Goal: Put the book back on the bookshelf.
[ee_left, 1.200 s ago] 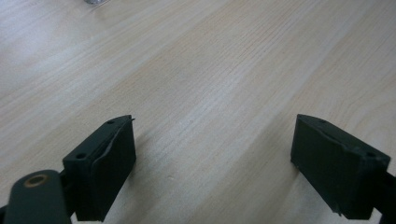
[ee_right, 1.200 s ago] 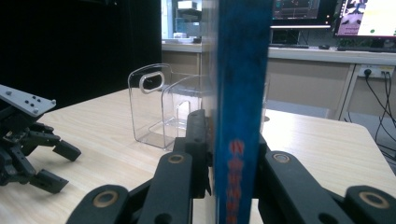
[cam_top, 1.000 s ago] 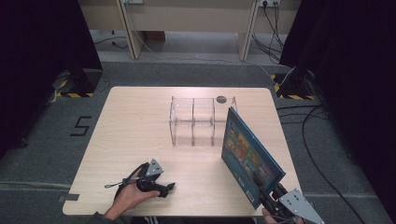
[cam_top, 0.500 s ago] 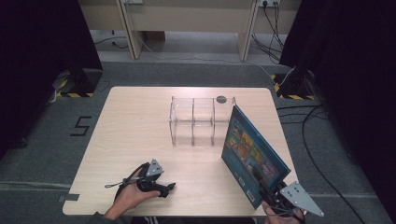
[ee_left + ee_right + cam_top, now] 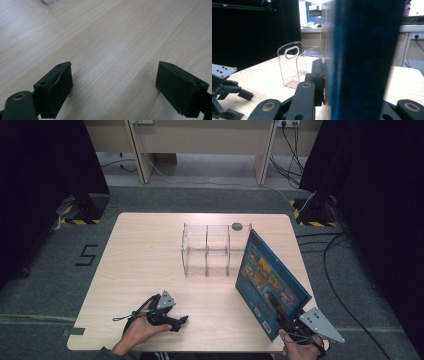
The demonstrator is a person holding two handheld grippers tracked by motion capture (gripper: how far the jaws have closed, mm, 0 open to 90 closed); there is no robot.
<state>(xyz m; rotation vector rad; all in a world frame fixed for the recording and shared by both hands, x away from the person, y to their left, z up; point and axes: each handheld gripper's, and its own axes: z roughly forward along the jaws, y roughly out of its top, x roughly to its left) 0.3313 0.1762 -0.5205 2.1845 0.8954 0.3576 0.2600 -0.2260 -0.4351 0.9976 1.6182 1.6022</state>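
A large blue picture book [image 5: 267,282] is held upright and tilted above the table's right front part, its cover facing left. My right gripper [image 5: 289,322] is shut on its lower edge; in the right gripper view the book's blue spine [image 5: 362,57] stands between the jaws. A clear plastic rack [image 5: 207,250] with compartments stands at the table's middle, also seen as a clear rack [image 5: 294,63] past the book. My left gripper [image 5: 181,321] rests low on the table near the front left, open, with only bare wood [image 5: 112,62] between its jaws.
A small dark round disc [image 5: 236,226] lies on the wooden table [image 5: 145,250] behind the rack. Cables and dark curtains surround the table on the floor. The left gripper [image 5: 227,95] appears at the lower left of the right gripper view.
The book has swung with my right gripper, tilting and shifting slightly right and toward the front. The left gripper has stayed in place.
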